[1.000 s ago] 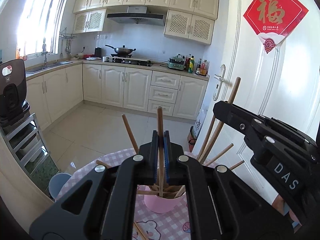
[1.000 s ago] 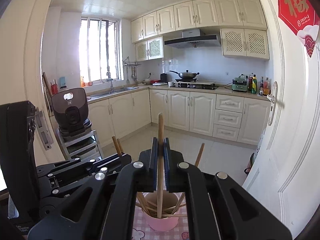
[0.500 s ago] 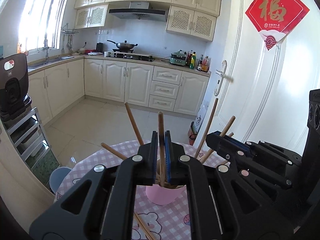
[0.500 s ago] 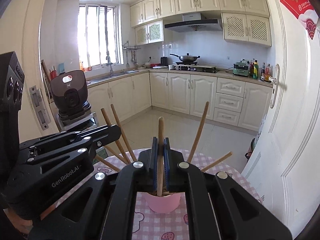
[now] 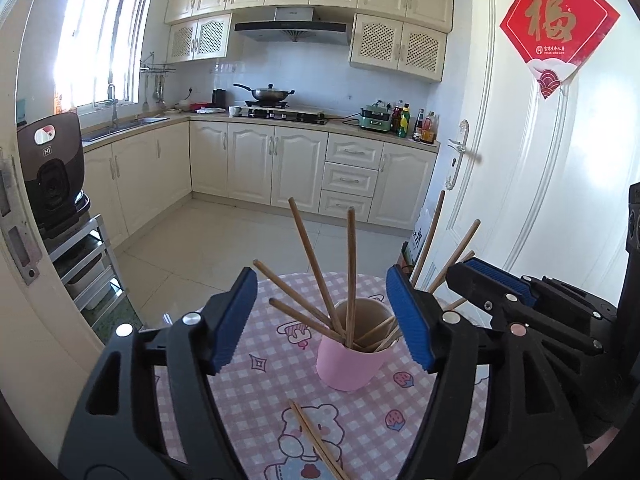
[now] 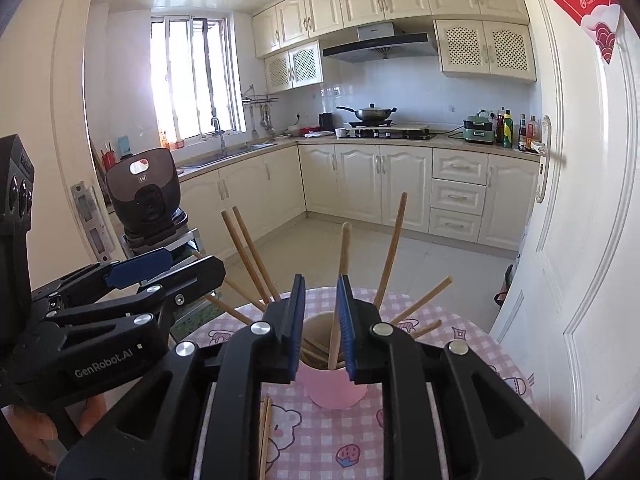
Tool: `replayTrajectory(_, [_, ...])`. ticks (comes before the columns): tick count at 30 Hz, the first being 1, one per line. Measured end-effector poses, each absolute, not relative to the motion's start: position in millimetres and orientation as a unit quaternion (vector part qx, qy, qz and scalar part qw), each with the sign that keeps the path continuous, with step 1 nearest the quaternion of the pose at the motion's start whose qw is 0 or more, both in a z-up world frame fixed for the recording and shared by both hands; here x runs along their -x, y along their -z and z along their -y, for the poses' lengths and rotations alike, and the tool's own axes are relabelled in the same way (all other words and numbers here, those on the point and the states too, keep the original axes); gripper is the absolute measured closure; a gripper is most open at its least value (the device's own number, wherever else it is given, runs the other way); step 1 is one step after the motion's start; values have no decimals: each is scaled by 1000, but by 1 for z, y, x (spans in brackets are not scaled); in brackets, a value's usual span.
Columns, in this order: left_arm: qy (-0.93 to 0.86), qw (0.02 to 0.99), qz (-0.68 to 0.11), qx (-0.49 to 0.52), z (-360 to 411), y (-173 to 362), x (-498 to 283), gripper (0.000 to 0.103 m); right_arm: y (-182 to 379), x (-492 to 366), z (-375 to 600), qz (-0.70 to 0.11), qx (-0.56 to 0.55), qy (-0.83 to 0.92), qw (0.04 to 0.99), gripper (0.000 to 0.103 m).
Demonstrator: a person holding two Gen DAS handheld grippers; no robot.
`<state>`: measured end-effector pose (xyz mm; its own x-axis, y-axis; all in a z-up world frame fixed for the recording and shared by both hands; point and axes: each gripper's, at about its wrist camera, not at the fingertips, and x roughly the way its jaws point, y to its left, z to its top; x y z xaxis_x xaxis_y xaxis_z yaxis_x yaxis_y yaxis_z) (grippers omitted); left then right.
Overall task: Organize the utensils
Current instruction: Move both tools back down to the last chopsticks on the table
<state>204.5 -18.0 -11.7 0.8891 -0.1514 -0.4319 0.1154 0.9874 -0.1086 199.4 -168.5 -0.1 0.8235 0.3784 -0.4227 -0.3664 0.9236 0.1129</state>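
Left gripper [image 5: 322,320]: fingers [image 5: 234,320] spread wide, holding nothing, either side of the pink cup [image 5: 352,354]. Right gripper [image 6: 320,322]: fingers [image 6: 294,324] slightly parted, one upright chopstick [image 6: 340,292] loose between them, its tip in the cup. Cup stands on the pink checked bench [image 5: 256,392], holding fanned chopsticks [image 5: 312,268]; a loose pair [image 5: 316,440] lies just before it.

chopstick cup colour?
Pink outside, tan inside; the cup shows best in the left wrist view.
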Motion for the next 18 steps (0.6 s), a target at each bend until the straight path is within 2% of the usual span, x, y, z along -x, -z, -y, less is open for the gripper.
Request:
replayTrajectory(3, [60,972,-224,40,14,13,-195,33,2,-193,168,-226,-13,-196,954,87])
replayTrajectory(7, [61,971,-229,43,7,17,-182,30,6,-179,168,-225,-13,-196,954,78])
replayTrajectory(11, [56,970,-232,45,0,26,-167,23,14,-167,166,-229,-10,-195,954,75])
replayTrajectory(18, [57,963,-255,60,-8,48,-151,22,27,-147,163,-231,-7,-187,955,67])
